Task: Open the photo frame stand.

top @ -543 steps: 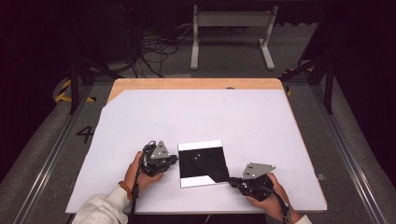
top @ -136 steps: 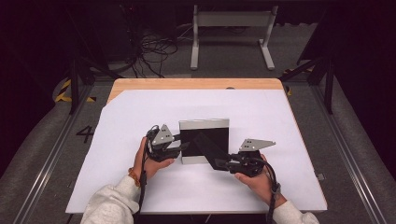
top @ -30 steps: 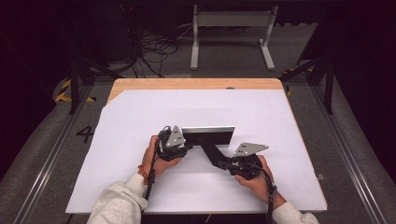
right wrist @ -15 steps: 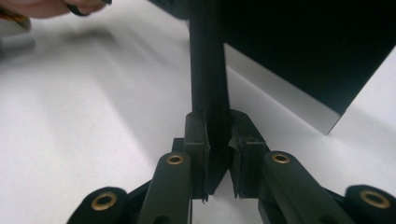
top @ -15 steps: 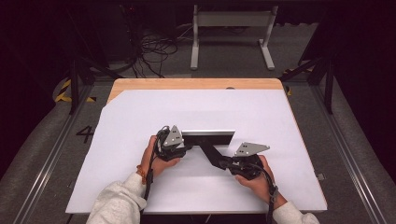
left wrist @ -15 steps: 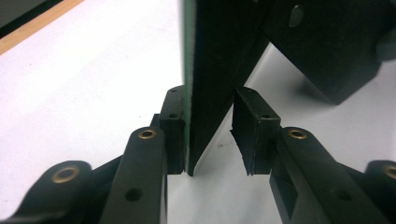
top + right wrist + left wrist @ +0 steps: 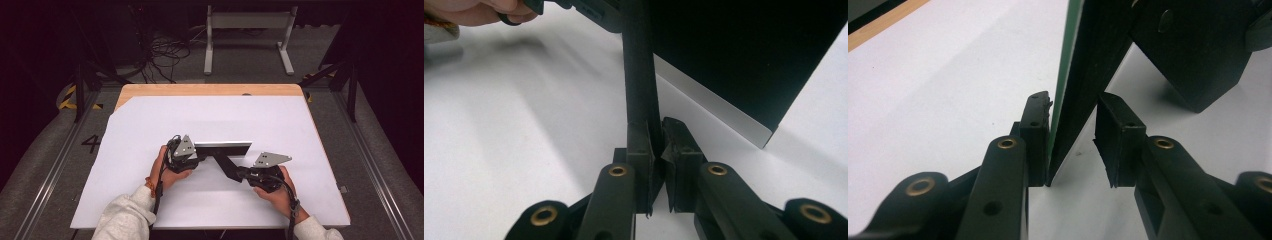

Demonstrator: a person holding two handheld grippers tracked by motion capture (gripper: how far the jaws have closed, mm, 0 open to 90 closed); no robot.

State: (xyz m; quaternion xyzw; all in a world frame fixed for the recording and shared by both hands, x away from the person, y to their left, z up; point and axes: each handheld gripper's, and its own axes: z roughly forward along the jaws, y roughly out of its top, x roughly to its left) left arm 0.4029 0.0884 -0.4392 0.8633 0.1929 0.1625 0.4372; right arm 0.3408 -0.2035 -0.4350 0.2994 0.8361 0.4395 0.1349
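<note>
Black board (image 7: 222, 148) with green edge on white table (image 7: 150, 125).

Bright, evenly lit table (image 7: 150, 130), dark surroundings; soft shadows, blurred close-up views.

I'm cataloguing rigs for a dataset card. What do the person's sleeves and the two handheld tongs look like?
Both forearms wear light grey sleeves. The left tongs and right tongs are black, each topped by a grey three-cornered plate with small dark holes. A black cable trails back along each wrist. Up close, the jaw links carry brass-coloured rivets and the black pads have ragged edges.
</note>
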